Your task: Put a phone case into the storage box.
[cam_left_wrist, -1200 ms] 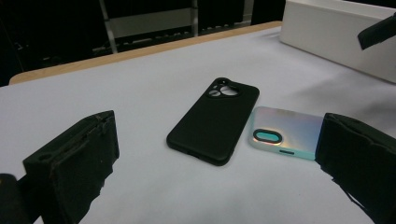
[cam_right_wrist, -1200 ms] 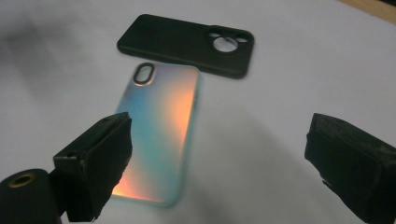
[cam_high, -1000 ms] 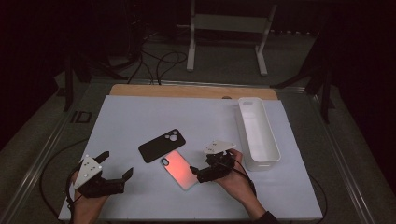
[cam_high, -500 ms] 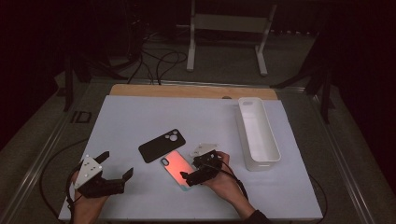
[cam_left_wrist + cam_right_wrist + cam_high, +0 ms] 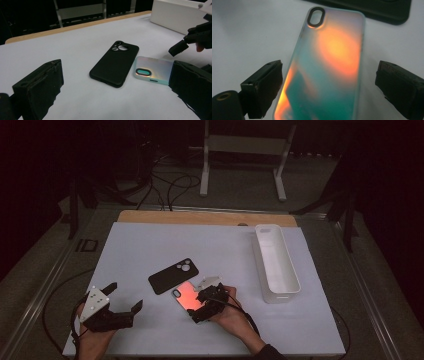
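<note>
High view: iridescent phone case (image 5: 186, 295) lies flat on the white mat (image 5: 150, 245), its upper long edge just beside the black phone case (image 5: 173, 275), well apart from the white tray (image 5: 276, 262). Right gripper (image 5: 206, 304) hovers over the iridescent case's near end, jaws spread wide; in the right gripper view each jaw stands outside a long edge, gripping nothing. Left gripper (image 5: 124, 296) rests released, well left of the iridescent case, bare mat between them.
</note>
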`<move>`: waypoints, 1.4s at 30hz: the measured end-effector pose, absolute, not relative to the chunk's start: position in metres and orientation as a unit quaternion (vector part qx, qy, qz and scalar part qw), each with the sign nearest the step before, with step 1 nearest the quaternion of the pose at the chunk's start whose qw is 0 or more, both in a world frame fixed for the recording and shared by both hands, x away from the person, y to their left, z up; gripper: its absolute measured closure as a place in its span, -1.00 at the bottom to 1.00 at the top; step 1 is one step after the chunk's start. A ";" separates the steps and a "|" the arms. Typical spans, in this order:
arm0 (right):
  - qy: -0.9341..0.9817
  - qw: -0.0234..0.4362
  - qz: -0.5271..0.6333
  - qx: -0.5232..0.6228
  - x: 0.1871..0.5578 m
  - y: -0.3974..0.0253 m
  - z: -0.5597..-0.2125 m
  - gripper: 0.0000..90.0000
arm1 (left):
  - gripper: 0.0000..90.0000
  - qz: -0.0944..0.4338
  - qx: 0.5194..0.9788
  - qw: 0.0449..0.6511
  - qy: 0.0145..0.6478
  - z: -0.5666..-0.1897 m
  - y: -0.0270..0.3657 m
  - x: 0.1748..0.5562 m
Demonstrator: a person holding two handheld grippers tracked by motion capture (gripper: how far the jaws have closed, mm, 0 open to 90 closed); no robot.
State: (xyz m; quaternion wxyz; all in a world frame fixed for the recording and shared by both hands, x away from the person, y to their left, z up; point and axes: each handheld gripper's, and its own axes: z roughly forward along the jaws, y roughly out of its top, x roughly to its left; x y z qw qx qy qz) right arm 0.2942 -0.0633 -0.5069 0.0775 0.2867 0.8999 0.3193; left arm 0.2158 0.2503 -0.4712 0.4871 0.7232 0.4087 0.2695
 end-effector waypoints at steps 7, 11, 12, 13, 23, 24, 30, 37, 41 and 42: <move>0.904 0.074 0.310 0.284 0.293 -0.058 -0.512 -0.84 | -0.99 0.269 0.724 0.486 0.408 -0.472 0.250 0.216; 0.905 0.070 0.306 0.286 0.291 -0.055 -0.515 -0.84 | -0.99 0.269 0.724 0.486 0.408 -0.472 0.250 0.216; 0.905 0.070 0.306 0.286 0.291 -0.055 -0.515 -0.84 | -0.99 0.269 0.724 0.486 0.408 -0.472 0.250 0.216; 0.908 0.072 0.300 0.285 0.290 -0.053 -0.517 -0.84 | -0.99 0.269 0.724 0.486 0.409 -0.472 0.250 0.216; 0.914 0.083 0.276 0.287 0.289 -0.050 -0.520 -0.82 | -0.99 0.268 0.726 0.483 0.409 -0.472 0.250 0.216; 0.914 0.083 0.276 0.287 0.289 -0.050 -0.520 -0.82 | -0.99 0.268 0.726 0.483 0.409 -0.473 0.250 0.216; 0.915 0.080 0.267 0.291 0.288 -0.052 -0.518 -0.77 | -0.99 0.268 0.726 0.483 0.410 -0.473 0.250 0.216; 0.916 0.076 0.263 0.294 0.288 -0.053 -0.517 -0.75 | -0.99 0.267 0.726 0.484 0.410 -0.473 0.249 0.216; 0.920 0.073 0.257 0.286 0.290 -0.053 -0.516 -0.74 | -0.99 0.267 0.727 0.482 0.410 -0.473 0.249 0.217; 0.920 0.073 0.258 0.286 0.290 -0.054 -0.516 -0.74 | -0.99 0.267 0.726 0.483 0.410 -0.473 0.250 0.216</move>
